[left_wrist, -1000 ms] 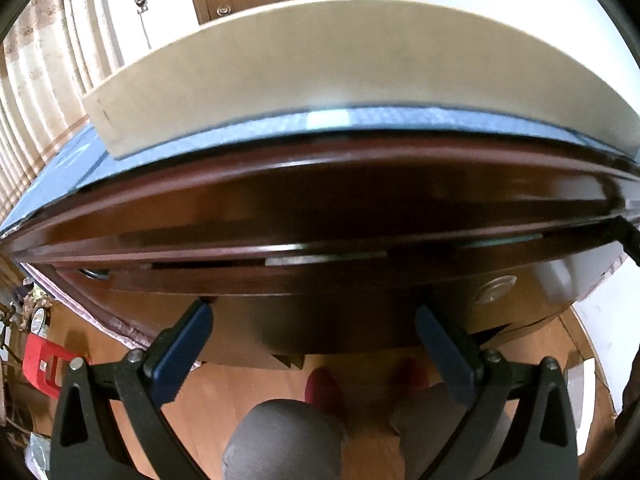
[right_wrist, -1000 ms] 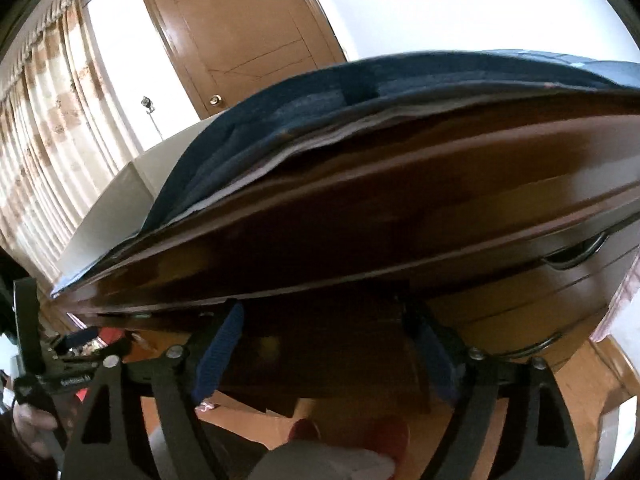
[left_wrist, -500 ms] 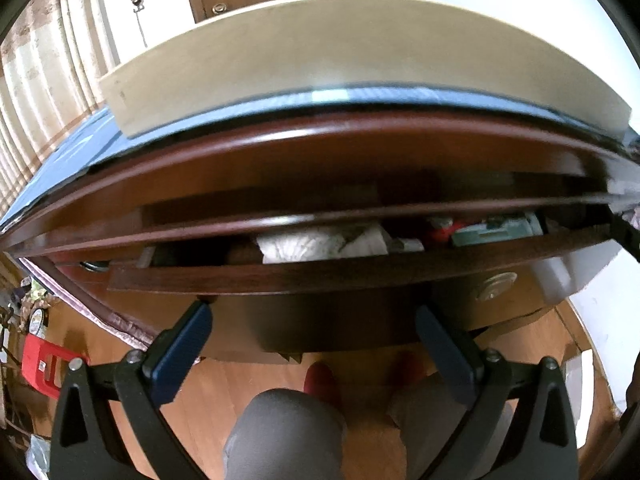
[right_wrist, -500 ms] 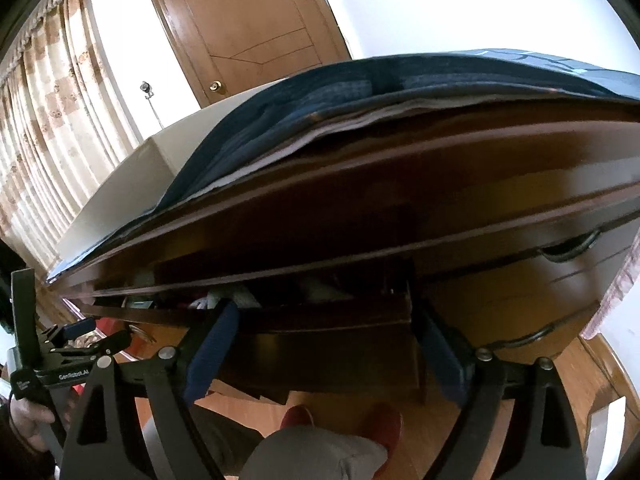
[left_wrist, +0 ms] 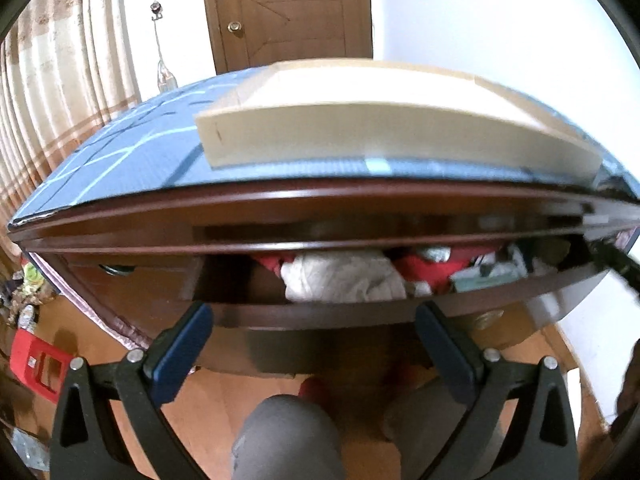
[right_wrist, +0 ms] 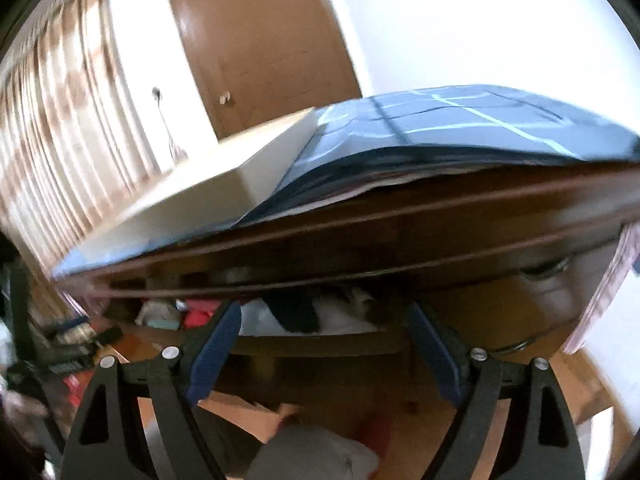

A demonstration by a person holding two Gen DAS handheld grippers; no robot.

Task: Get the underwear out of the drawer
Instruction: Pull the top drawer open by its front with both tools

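**A:** How do your claws stand right now?

**B:** Your left gripper (left_wrist: 314, 338) is spread wide with nothing between its blue pads (left_wrist: 182, 354); it touches nothing. Your right gripper (right_wrist: 324, 350) is also wide apart, and its jaws are closing a little at this moment, yet nothing sits between them either. Both are released.

**A:** And the drawer?

**B:** The drawer (left_wrist: 320, 314) is pulled partly out, just beyond your left fingertips and slightly above them. Its front is dark, glossy reddish-brown wood with a smooth rounded edge. In the right view the same drawer (right_wrist: 320, 342) lies straight ahead between your two pads.

**A:** Where's the underwear?

**B:** Inside the drawer, ahead of the left claw and a touch to its right: a crumpled white cloth (left_wrist: 342, 278), soft and wrinkled, with red fabric (left_wrist: 430, 270) bunched beside it. Which piece is the underwear you cannot tell from here. From the right claw you see white cloth (right_wrist: 340, 316) and a dark folded piece (right_wrist: 294, 310) straight ahead.

**A:** What's above?

**B:** Over the drawer, the dresser top (left_wrist: 280, 200) carries a blue mat with pale lines (left_wrist: 120, 152), flat and matte, and on that a pale, shallow box (left_wrist: 380, 132) with straight walls. Below your claws, your grey-trousered knees (left_wrist: 286, 436) and an orange-brown wood floor (left_wrist: 212, 420).
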